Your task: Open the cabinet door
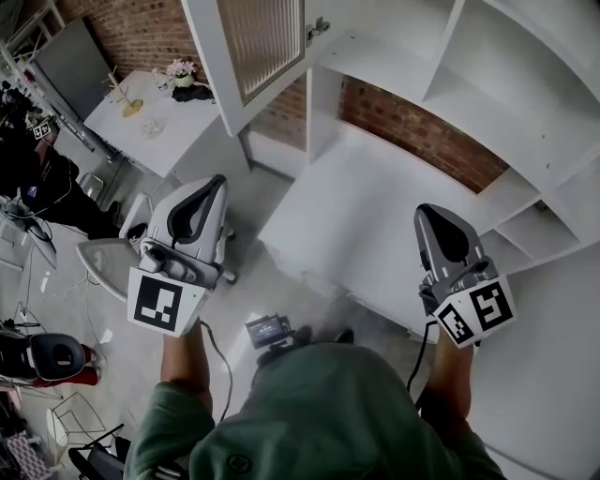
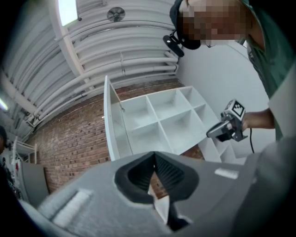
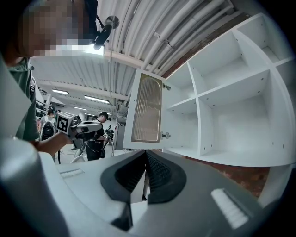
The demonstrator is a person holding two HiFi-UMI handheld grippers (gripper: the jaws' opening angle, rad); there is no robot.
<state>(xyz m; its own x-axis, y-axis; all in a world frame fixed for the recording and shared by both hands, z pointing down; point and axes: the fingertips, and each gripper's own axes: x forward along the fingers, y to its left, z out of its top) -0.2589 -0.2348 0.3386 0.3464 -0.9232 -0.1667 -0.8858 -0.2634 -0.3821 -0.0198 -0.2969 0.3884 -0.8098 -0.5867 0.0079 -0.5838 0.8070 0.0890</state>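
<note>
The white cabinet door (image 1: 255, 45) with a ribbed glass panel stands swung open at the top of the head view, its hinge (image 1: 319, 28) on the cabinet (image 1: 487, 103) of open white compartments. My left gripper (image 1: 219, 182) is below the door and apart from it, jaws shut on nothing. My right gripper (image 1: 425, 211) hangs to the right in front of the lower shelves, also shut and empty. In the left gripper view the shut jaws (image 2: 154, 158) point at the door's edge (image 2: 109, 121). The right gripper (image 3: 146, 155) faces the open door (image 3: 147, 109).
A white counter (image 1: 356, 211) runs below the cabinet against a brick wall (image 1: 422, 131). At the back left stands a white table (image 1: 150, 117) with flowers. Chairs and a person in black (image 1: 42, 183) fill the left side. Other people (image 3: 99, 134) stand far off.
</note>
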